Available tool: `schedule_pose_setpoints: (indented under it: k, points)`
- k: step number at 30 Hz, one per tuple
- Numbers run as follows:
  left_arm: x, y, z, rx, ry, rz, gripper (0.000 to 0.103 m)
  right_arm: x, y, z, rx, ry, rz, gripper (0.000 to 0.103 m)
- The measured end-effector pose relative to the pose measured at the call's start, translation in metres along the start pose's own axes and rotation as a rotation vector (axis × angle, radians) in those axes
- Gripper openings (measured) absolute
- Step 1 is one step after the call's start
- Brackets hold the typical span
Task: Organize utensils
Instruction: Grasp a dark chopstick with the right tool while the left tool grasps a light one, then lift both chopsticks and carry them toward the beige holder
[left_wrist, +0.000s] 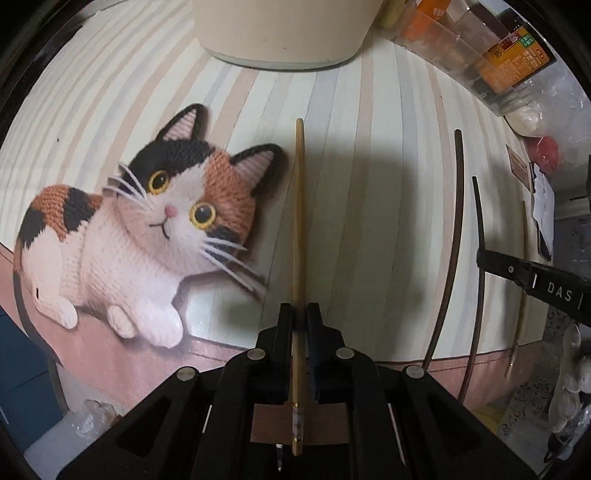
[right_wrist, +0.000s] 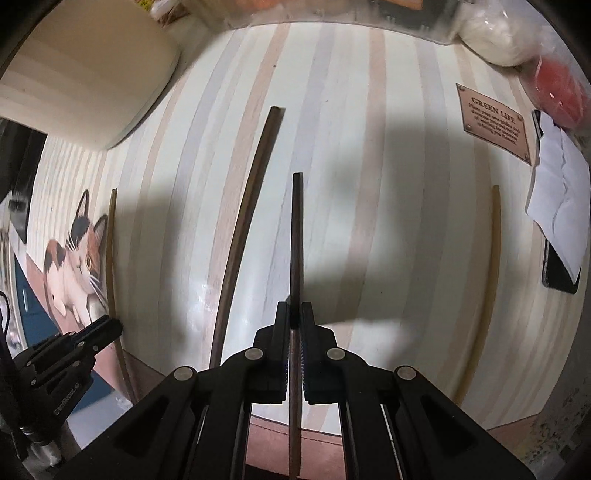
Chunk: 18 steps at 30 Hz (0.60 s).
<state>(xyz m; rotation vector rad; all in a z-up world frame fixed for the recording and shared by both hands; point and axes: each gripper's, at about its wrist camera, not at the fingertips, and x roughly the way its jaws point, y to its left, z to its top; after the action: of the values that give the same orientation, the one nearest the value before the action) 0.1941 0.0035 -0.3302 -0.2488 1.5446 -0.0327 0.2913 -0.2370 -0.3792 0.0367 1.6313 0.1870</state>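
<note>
Lived-in home dining spot: striped cat-print mat (left_wrist: 369, 166) covering the tabletop, chopsticks (right_wrist: 240, 229), food packets (left_wrist: 513, 62), bagged groceries (right_wrist: 491, 33).

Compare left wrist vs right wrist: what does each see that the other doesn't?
Left wrist only: the whole cat picture with its body and paws, and orange packets top right.

Right wrist only: the readable "GREEN LIFE" plaque, plus a phone under white paper.

Both: striped mat, cream pot, all four chopsticks. Left gripper is shut on a light chopstick, right gripper on a dark chopstick.
</note>
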Motion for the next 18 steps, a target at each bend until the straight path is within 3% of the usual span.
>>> schedule_pose_setpoints:
  k: [8, 14, 18]
  points:
    - [0.003, -0.017, 0.041, 0.079, -0.025, 0.084, 0.01, 0.007, 0.021, 0.017, -0.009, 0.064, -0.024, 0.006]
    - [0.008, -0.039, 0.057, 0.149, -0.036, 0.165, 0.01, 0.005, 0.033, 0.028, -0.03, 0.05, -0.087, 0.006]
    - [0.012, -0.049, 0.066, 0.155, -0.05, 0.164, 0.01, 0.004, 0.046, 0.031, -0.035, 0.045, -0.116, 0.006]
